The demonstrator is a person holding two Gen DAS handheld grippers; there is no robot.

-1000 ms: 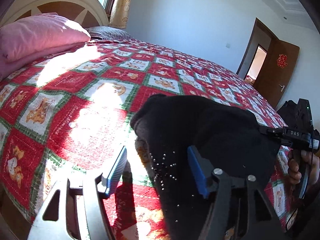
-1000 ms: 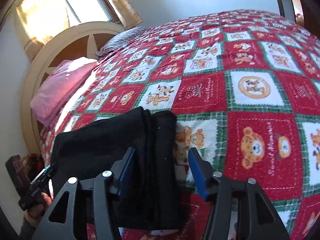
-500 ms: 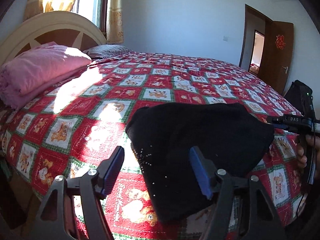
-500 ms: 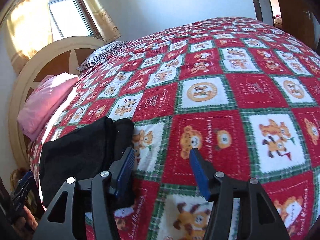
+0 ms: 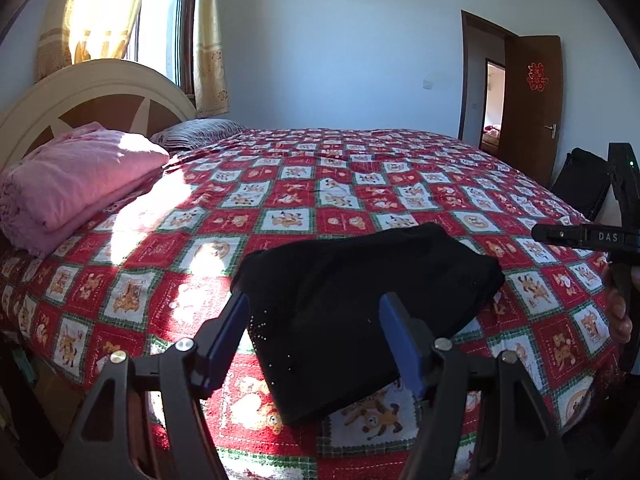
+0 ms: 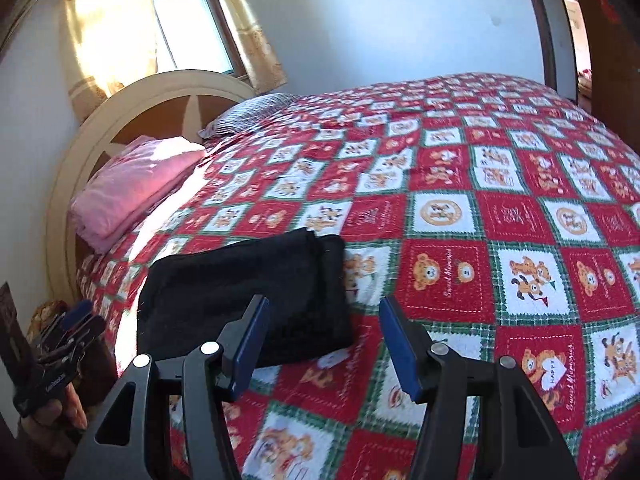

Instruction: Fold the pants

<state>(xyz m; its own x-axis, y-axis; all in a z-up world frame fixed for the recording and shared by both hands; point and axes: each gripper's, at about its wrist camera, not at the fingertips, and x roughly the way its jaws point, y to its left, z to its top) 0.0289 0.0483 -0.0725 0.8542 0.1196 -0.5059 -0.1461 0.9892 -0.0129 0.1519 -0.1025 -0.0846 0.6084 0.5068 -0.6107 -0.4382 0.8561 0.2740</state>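
Both sets of jaws stand apart with nothing between them: the left gripper (image 5: 314, 330) hangs above the near edge of the pants (image 5: 360, 300), the right gripper (image 6: 320, 338) over bare quilt (image 6: 500, 240) just beside them. The pants lie as a compact black rectangle near the bed's front edge, layers stacked flush, which suggests the folding is done and both tools are held clear so the bundle keeps its shape. A pink blanket (image 5: 76, 184) sits by the headboard
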